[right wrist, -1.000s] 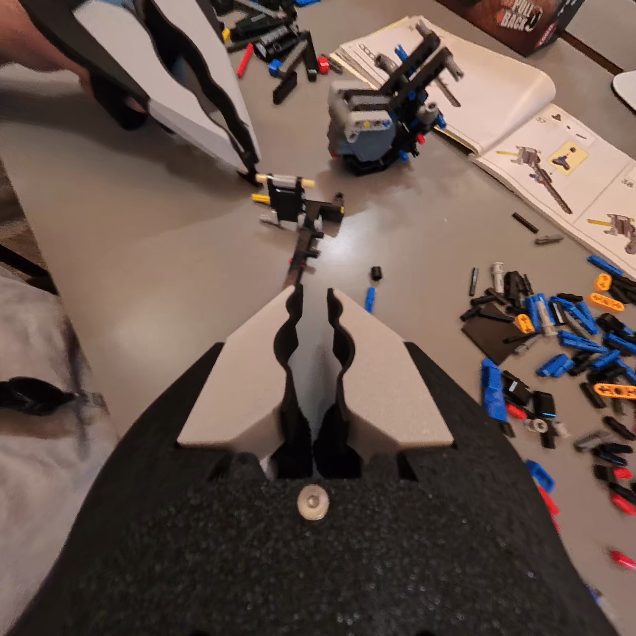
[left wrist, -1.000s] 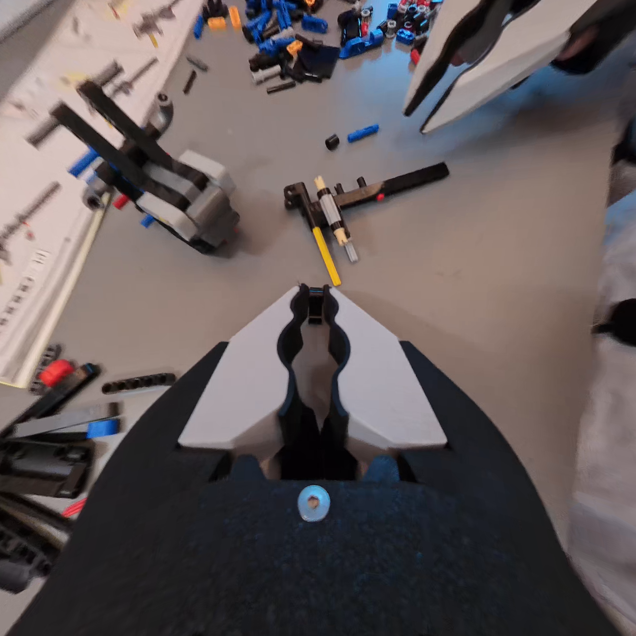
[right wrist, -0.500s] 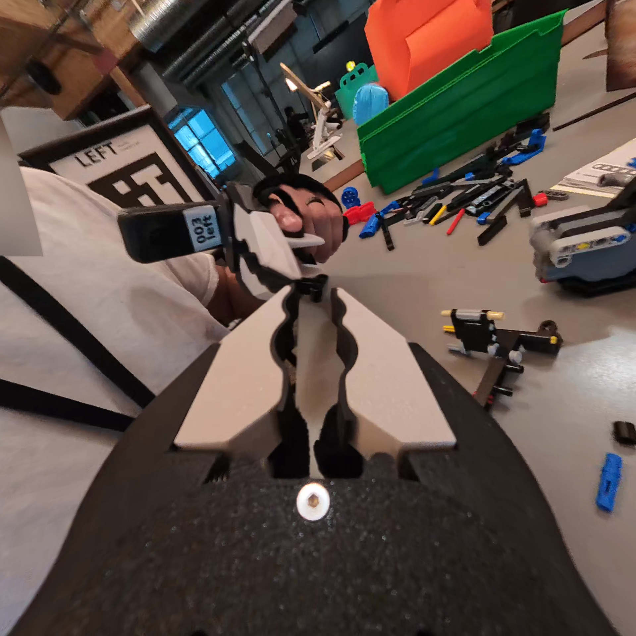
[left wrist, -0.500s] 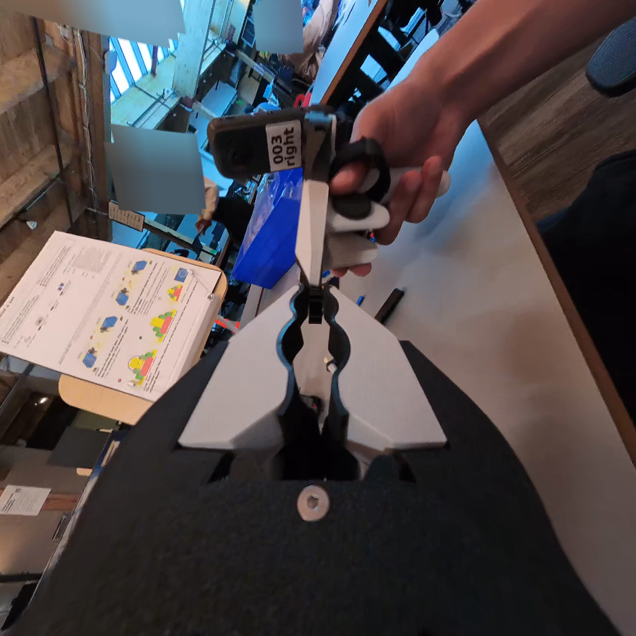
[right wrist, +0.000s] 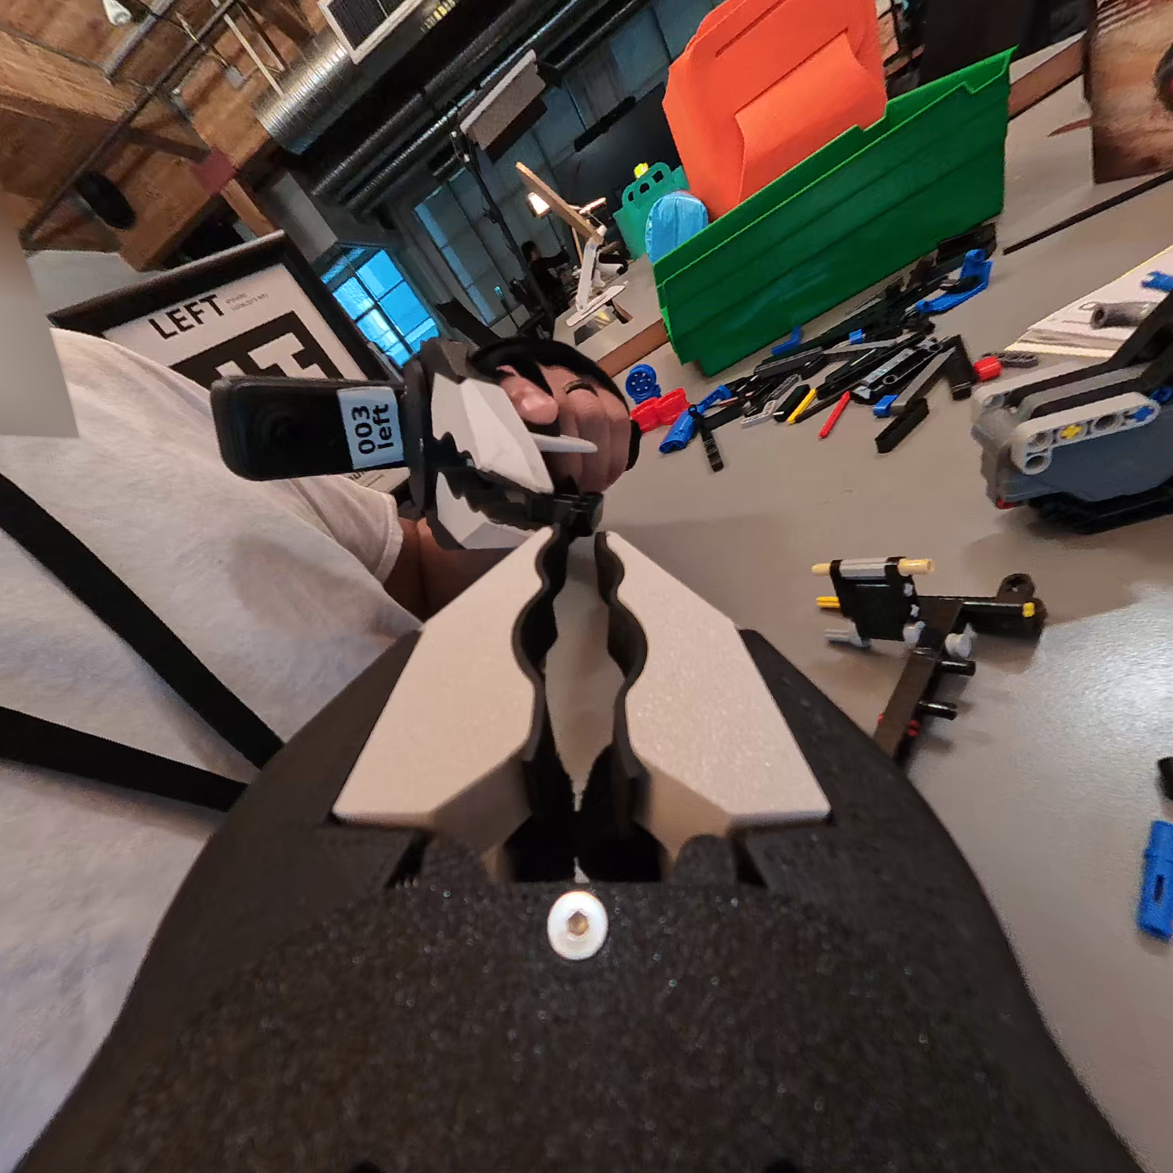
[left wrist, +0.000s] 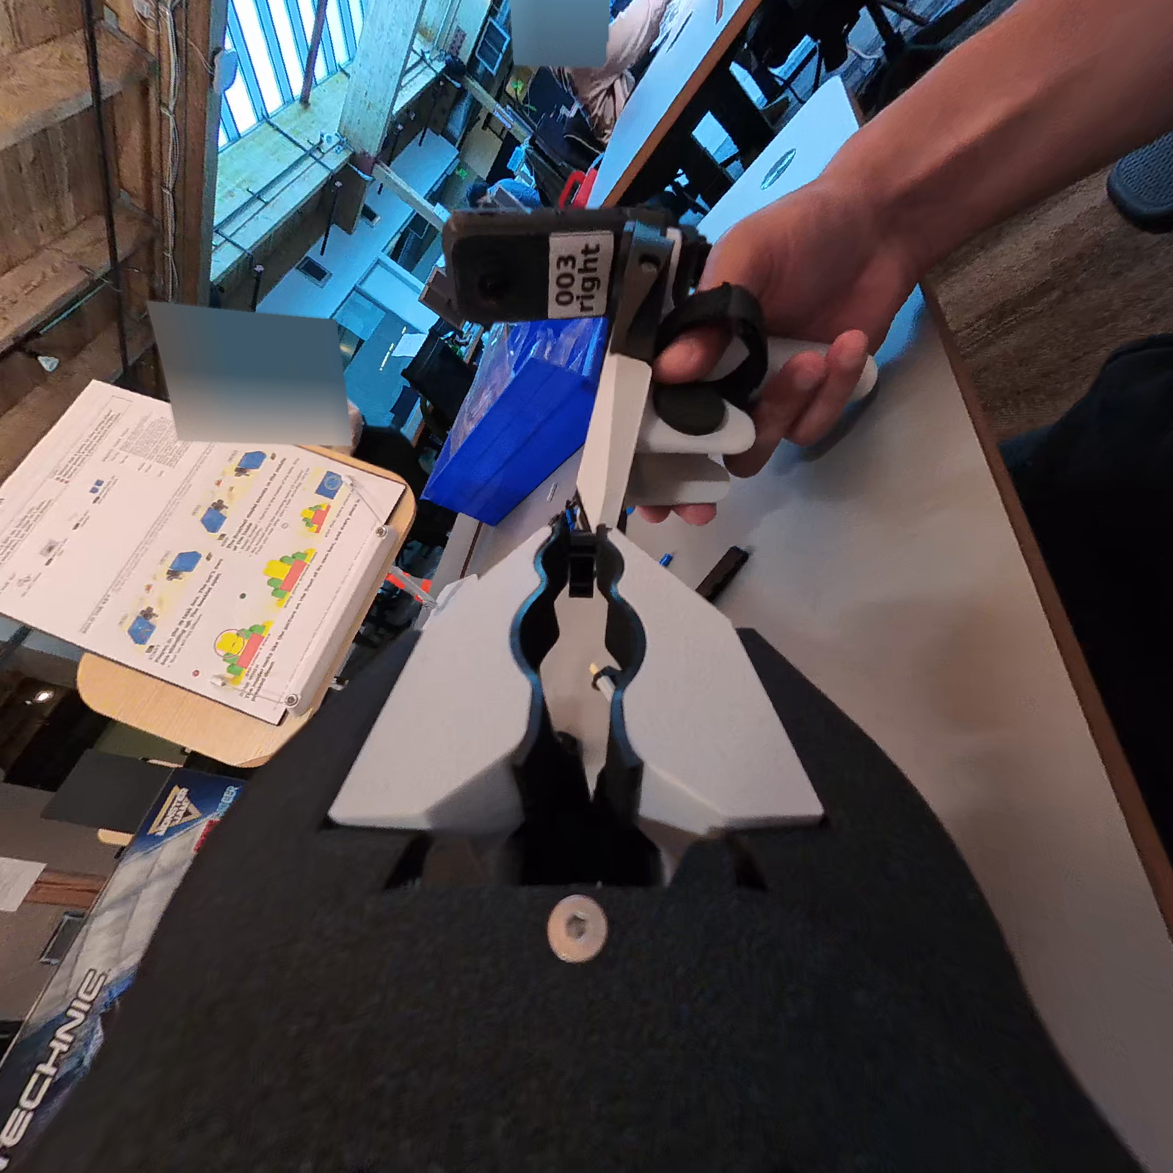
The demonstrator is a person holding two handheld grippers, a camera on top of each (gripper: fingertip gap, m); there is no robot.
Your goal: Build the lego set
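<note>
My left gripper (left wrist: 581,558) is shut on a small black lego piece (left wrist: 580,571), held up above the table. In the right wrist view the left gripper (right wrist: 581,508) points at me with that piece (right wrist: 574,508) at its tip. My right gripper (right wrist: 577,539) is narrowly open and empty, its tips just under the piece. It also shows in the left wrist view (left wrist: 600,514), meeting the left tips. A black sub-assembly with yellow and tan axles (right wrist: 888,603) lies on the grey table (right wrist: 793,508). A grey and blue model (right wrist: 1079,444) stands beyond it.
Loose black, blue and red parts (right wrist: 857,374) lie before a green bin (right wrist: 825,266) with an orange bag (right wrist: 774,108) behind it. A blue pin (right wrist: 1158,888) lies at right. A blue bin (left wrist: 520,431), a sheet on a board (left wrist: 190,539) and the set's box (left wrist: 127,920) show left. The tips of both grippers are at nearly the same place.
Both grippers have risen from the table and turned to face each other tip to tip. The left still holds the small black piece. The sub-assembly stays on the table.
</note>
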